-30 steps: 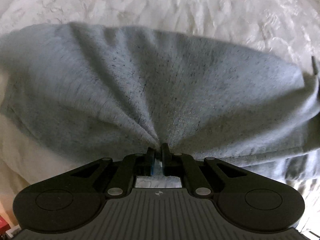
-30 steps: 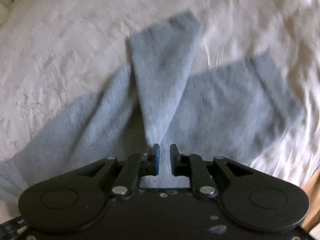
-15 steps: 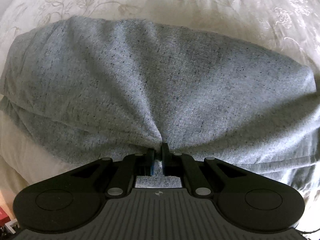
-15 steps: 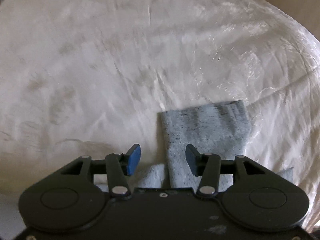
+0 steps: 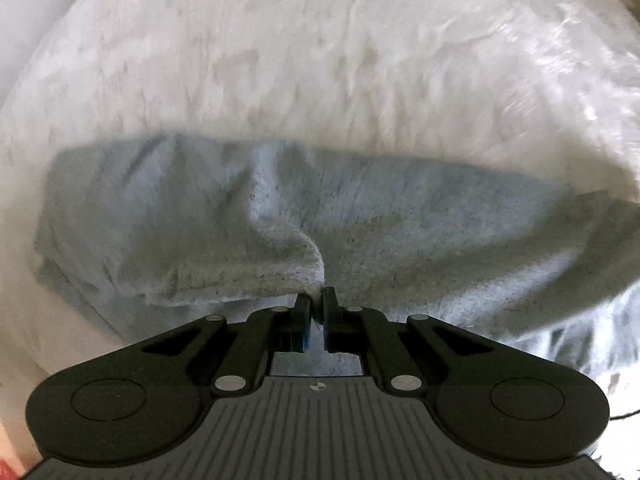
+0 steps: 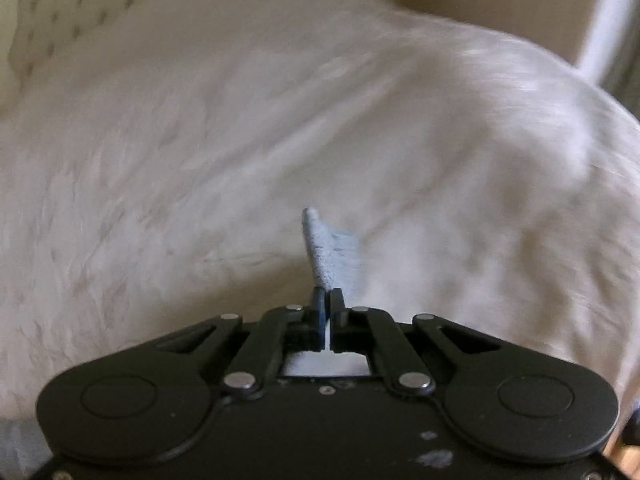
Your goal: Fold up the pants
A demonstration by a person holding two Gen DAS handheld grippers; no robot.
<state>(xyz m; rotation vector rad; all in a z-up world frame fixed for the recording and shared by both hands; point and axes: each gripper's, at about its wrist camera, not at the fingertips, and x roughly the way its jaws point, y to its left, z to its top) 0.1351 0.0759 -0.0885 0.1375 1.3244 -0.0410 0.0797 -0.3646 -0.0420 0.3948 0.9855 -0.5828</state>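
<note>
No readable text, label, brand or number shows in either wrist view

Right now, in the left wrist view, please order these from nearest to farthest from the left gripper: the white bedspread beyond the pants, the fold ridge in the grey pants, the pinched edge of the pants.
1. Pinched edge of the pants: between the left gripper's fingers.
2. Fold ridge: beyond, slightly left.
3. White bedspread: upper picture, behind the pants.

Motion-blurred bedspread (image 6: 200, 160); most of the pants (image 6: 330, 252) behind the right claw (image 6: 328, 294)
</note>
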